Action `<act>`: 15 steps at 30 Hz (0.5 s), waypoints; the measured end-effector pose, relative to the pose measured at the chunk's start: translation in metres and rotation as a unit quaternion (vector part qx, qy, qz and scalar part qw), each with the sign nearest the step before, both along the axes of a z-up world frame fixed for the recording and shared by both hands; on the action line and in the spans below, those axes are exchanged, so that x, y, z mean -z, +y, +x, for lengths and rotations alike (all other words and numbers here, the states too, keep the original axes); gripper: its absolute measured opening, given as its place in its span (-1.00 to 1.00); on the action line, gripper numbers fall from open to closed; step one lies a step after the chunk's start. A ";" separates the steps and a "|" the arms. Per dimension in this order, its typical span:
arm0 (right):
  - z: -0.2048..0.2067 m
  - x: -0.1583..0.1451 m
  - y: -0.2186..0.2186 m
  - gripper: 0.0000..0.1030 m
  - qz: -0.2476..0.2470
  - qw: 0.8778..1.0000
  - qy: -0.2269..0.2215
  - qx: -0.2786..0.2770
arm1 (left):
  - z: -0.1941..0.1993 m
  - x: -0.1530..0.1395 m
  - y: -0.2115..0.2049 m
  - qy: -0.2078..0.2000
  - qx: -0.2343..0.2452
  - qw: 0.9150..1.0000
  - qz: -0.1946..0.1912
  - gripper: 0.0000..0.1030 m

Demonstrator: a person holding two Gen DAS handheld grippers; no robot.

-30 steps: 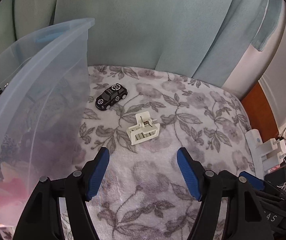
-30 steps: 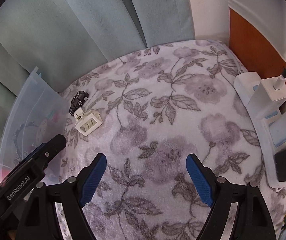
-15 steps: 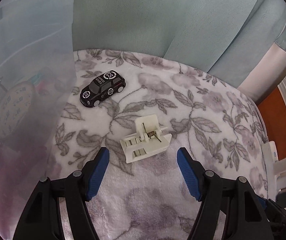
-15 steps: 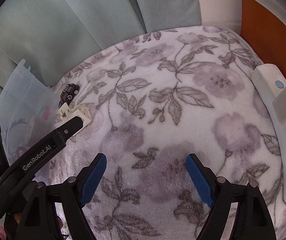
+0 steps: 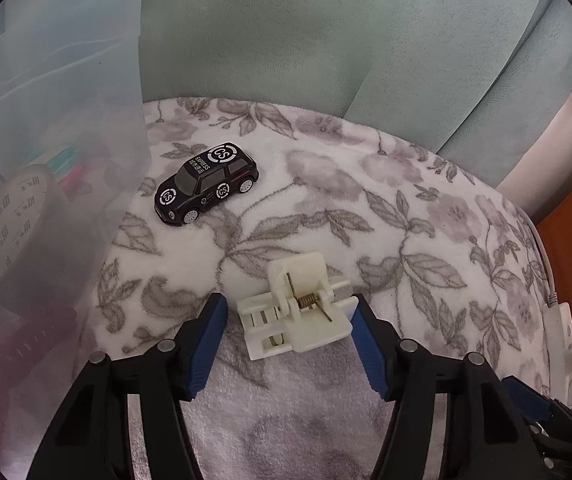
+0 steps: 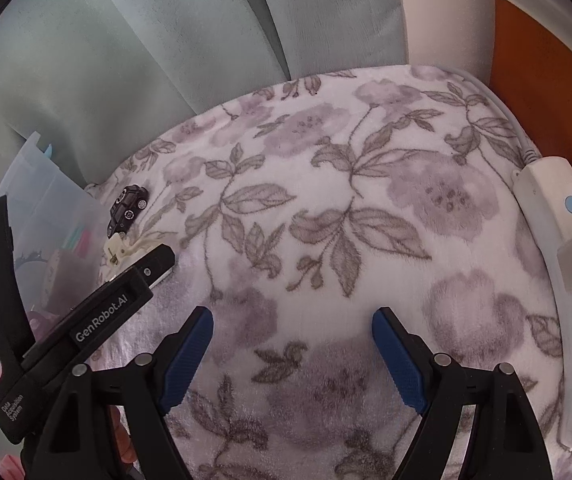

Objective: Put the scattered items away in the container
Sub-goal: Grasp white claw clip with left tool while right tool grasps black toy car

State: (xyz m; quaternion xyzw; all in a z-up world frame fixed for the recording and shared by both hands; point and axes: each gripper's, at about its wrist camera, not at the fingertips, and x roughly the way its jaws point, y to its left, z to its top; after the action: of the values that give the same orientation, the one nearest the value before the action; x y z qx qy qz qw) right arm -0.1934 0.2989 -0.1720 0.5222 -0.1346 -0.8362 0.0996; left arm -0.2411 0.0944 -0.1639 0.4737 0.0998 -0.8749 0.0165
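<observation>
A white spring clip (image 5: 298,312) lies on the floral blanket between the blue pads of my left gripper (image 5: 289,304). Its jaws are closing: the right pad is at the clip's edge and a narrow gap remains at the left pad. A black toy car (image 5: 205,188) sits farther back, beside the translucent plastic container (image 5: 45,152) on the left. The right wrist view shows the clip (image 6: 119,248) partly hidden behind the left gripper's black finger, with the car (image 6: 127,208) and the container (image 6: 33,184) behind it. My right gripper (image 6: 292,314) hangs open over bare blanket.
A white power strip (image 6: 550,208) with plugged chargers runs along the blanket's right edge. Pale green curtains (image 5: 326,32) hang behind. Inside the container a round dial-faced item (image 5: 5,220) and other small things show through the wall. Orange-brown wood (image 6: 546,60) is at the far right.
My left gripper has come down and forward over the white clip, and its fingers have narrowed around it. The right gripper has drifted a little over the blanket, still open.
</observation>
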 end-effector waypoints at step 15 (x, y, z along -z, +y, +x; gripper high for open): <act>-0.048 -0.009 -0.029 0.64 -0.010 0.997 0.042 -0.067 | 0.025 0.005 -0.008 0.009 -0.061 0.997 -0.045 0.13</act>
State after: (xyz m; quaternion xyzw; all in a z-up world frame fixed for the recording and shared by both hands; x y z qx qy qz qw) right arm -0.2412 0.2704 -0.1635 0.4932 -0.1033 -0.8476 0.1661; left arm -0.2159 0.0868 -0.1685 0.4572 0.0893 -0.8803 0.0900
